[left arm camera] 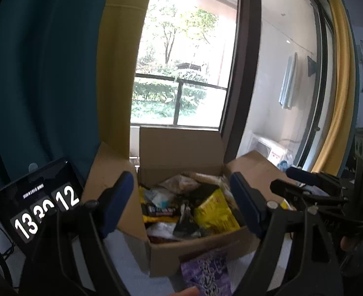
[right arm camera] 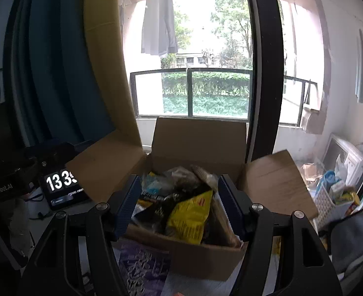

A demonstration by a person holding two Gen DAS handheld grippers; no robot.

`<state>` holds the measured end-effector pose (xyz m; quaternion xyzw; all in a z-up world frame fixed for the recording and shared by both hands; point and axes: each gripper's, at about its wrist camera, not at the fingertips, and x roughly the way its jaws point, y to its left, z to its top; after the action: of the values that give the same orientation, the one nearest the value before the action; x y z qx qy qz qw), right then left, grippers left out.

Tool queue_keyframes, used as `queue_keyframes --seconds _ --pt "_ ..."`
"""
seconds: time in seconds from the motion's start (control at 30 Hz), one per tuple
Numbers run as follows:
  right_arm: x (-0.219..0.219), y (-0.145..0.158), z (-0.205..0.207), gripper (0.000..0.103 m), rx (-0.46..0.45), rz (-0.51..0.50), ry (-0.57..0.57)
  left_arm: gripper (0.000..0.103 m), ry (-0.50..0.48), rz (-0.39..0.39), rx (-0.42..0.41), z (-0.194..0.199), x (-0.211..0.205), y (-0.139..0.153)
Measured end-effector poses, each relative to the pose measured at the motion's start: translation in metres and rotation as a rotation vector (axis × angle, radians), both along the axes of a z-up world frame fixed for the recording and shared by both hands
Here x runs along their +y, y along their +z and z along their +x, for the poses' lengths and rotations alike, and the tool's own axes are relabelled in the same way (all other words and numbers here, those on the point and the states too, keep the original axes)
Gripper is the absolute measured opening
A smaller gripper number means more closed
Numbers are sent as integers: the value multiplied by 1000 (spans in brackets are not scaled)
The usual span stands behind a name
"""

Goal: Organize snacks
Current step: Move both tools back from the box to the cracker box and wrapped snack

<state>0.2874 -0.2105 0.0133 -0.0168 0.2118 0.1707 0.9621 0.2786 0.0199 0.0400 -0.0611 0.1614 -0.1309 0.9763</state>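
An open cardboard box [left arm camera: 201,249] sits on a pale surface in front of a large window, its flaps folded outward and its inside heaped with snack packets. In the left wrist view the left gripper [left arm camera: 181,202] has its blue-padded fingers [left arm camera: 118,202] spread wide with nothing between them; the box lies beyond and below the tips, framed in the gap, and neither pad touches the cardboard as far as can be told. A yellow packet [left arm camera: 216,213] lies toward the right of the heap, and a dark packet with white lettering [left arm camera: 160,211] lies across the left side. A purple packet [left arm camera: 206,273] rests outside the box, just in front of its near wall, low between the fingers. To the left of the box stands a tablet [left arm camera: 35,207] showing large white clock digits. The right gripper [left arm camera: 302,180] shows at the right edge of this view, beside the box's right flap. In the right wrist view the right gripper [right arm camera: 179,204] also has its fingers [right arm camera: 129,204] spread apart and empty, the box [right arm camera: 201,256] again framed between them, with the yellow packet [right arm camera: 191,214] near the middle of the gap and the purple packet [right arm camera: 142,268] lying in front of the box, lower left. The blur leaves the smaller wrappers unreadable.
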Motion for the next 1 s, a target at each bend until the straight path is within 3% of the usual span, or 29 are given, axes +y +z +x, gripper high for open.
queue_keyframes --seconds 0.37,1.0 --pt "-4 -37 -33 69 83 -8 40 85 -22 0 89 -32 -4 -34" --pt "-28 -136 -61 70 321 29 12 88 -9 30 337 -54 -13 -138"
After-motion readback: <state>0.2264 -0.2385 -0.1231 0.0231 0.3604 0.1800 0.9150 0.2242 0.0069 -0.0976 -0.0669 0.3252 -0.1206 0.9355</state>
